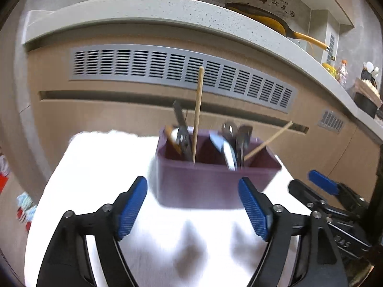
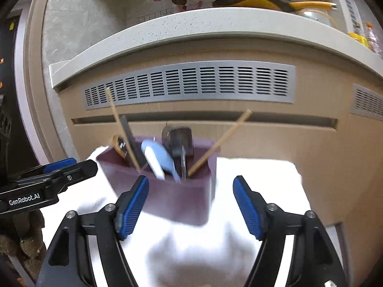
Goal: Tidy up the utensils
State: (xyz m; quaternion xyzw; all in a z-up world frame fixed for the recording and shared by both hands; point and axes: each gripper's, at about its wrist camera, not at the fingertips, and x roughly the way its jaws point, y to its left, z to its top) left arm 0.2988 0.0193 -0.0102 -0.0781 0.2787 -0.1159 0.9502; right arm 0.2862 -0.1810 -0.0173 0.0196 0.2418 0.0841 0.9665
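Holder: a purple plastic utensil caddy (image 1: 210, 181) is sitting on the white-covered table (image 1: 100, 167), just ahead of both of your grippers and in front of the wood-toned cabinet with the grey vent grille (image 1: 182, 71).
Compartments: a divider is splitting the caddy into a left and a right bay — both are carrying utensils.
Left bay: one wooden chopstick (image 1: 197, 117) is standing nearly upright beside a dark-handled metal utensil (image 1: 180, 129) and an orange-edged piece (image 1: 172, 138) leaning on the far-left wall.
Right bay: a light-blue and white spoon (image 2: 158, 159), blurred, is leaning beside dark metal spoons (image 2: 178, 141), while a second chopstick (image 2: 221, 142) is slanting out over the right rim.
Left gripper: your left gripper (image 1: 192, 206) is hovering before the caddy with its blue pads spread wide, nothing between them.
Right gripper: your right gripper (image 2: 191, 206) is doing the same — fingers apart, gripping nothing, the caddy's near wall showing in the gap.
Background: a yellow-handled pan (image 1: 268, 21) is resting on the speckled countertop (image 1: 143, 9).
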